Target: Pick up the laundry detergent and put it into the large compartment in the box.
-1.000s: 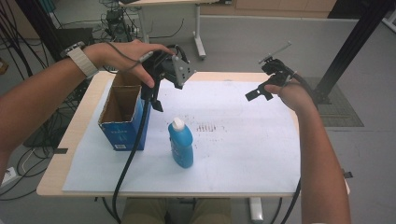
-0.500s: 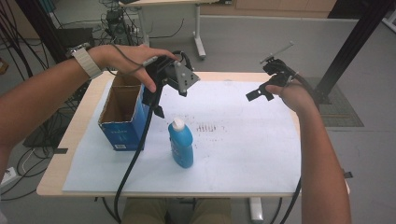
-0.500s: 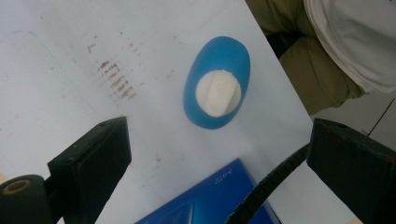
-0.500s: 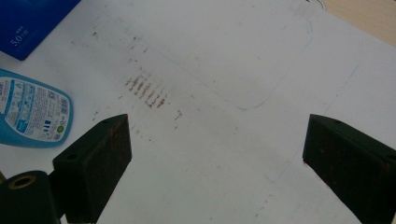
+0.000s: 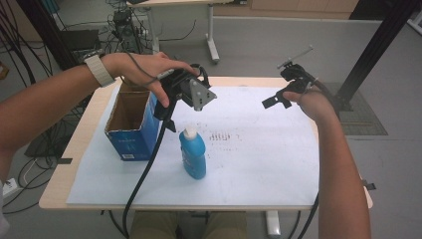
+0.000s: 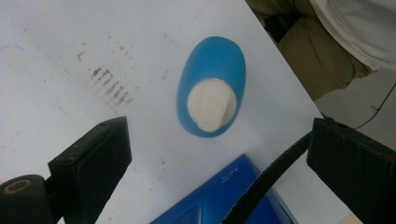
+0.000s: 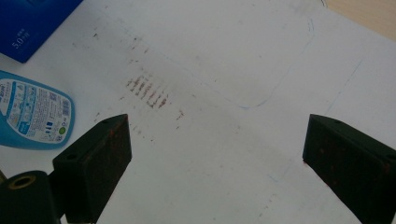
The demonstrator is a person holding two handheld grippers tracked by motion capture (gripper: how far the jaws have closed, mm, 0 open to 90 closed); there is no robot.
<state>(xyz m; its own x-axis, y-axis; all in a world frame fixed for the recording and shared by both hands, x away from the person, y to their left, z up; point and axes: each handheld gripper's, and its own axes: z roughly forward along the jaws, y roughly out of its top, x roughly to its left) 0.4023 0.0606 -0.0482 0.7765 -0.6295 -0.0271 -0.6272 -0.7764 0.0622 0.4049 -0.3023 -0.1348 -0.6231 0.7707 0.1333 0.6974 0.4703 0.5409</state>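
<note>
Bottle (image 5: 193, 153) stands capped beside open box (image 5: 130, 123) — left gripper (image 6: 212, 154) above, jaws spread wide.

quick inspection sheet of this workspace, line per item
surface: wooden table covered by a white sheet with brownish smudges
job's things: blue bottle upright, white cap on; open blue box beside it, apart
clutter: nothing seen
grippers: left gripper open, above the bottle, looking down on its cap; right gripper open, held over bare sheet, holding nothing
cables: left gripper's cable hangs between box and bottle and off the near edge; more cables on the floor
surroundings: grey floor, another table's legs, black post
</note>
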